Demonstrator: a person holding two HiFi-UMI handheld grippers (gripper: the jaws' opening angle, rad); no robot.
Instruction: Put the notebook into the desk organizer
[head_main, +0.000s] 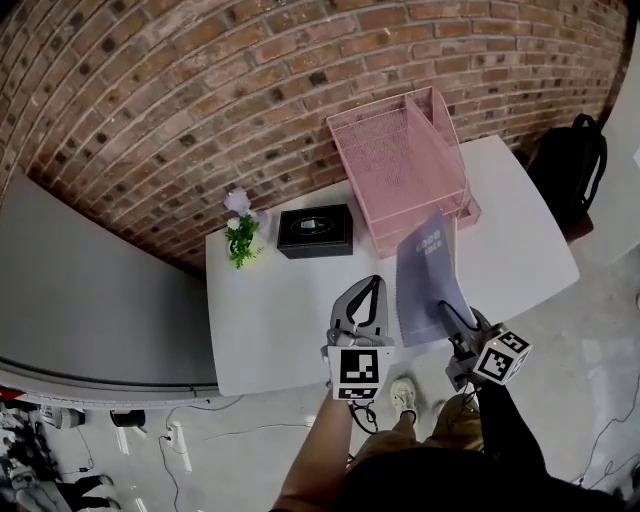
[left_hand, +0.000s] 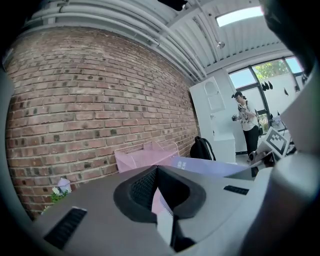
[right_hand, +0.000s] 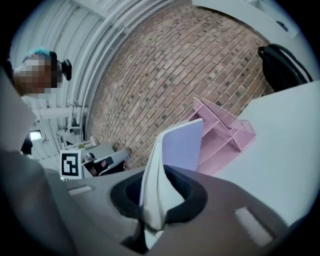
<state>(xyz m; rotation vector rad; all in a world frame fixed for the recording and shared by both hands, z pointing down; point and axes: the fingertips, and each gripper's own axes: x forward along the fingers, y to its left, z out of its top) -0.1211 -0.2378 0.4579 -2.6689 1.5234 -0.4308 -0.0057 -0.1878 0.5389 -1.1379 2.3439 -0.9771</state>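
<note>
The right gripper (head_main: 447, 318) pinches the purple notebook (head_main: 428, 278) by its bottom edge. The notebook rises from the jaws above the table's (head_main: 270, 320) front edge, short of the pink organizer (head_main: 400, 165) at the back edge. The left gripper (head_main: 372, 287) has its jaws together, holding nothing.

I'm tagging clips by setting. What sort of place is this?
Probably an office-like workspace: a white table against a brick wall, holding a pink desk organizer and a small plant.
</note>
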